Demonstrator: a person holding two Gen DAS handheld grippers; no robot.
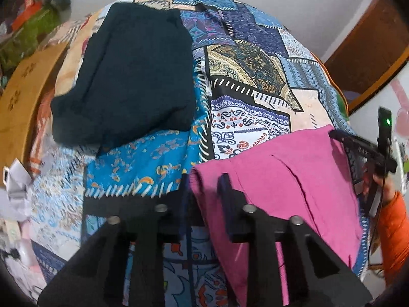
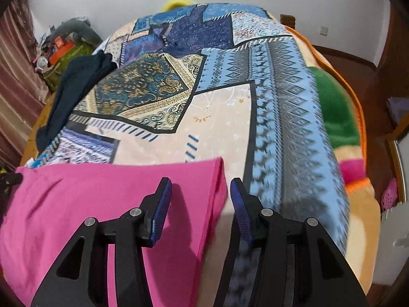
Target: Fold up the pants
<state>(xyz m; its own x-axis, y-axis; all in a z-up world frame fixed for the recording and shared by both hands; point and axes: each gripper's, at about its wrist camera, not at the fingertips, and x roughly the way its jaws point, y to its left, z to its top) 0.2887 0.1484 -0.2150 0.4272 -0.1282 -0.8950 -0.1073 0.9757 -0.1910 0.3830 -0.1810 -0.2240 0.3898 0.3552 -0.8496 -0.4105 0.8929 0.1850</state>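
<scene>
Patchwork bedding (image 2: pixel 219 117) in blues, creams and golds covers the bed that fills both views, with white walls behind and a dark folded garment (image 1: pixel 127 76) lying well ahead of the left tongs, off to their left. The pink pants (image 2: pixel 102 204) lie on the bedding directly under and ahead of both tools, already doubled into a flat slab. Seen from the right tongs (image 2: pixel 200 204), the slab runs away to the left, its long axis crosswise to the fingers, and its near corner sits just below the gap; the left blue pad (image 2: pixel 161 207) hangs over pink cloth while the right pad hangs over bare bedding. These jaws stand wide apart and hold nothing. The left tongs (image 1: pixel 202 194) have the pants ahead and to the right, again with the cloth (image 1: pixel 281 179) stretching crosswise toward the other tool, which shows at the far right of that view. One finger lies over the pink edge, the other is hidden behind the fabric and the mount, so whether this pair is pinching the edge I cannot tell. Each tool looks to sit at one end of the slab, so the coming fold probably turns on bringing one end across to the other along that crosswise axis.
</scene>
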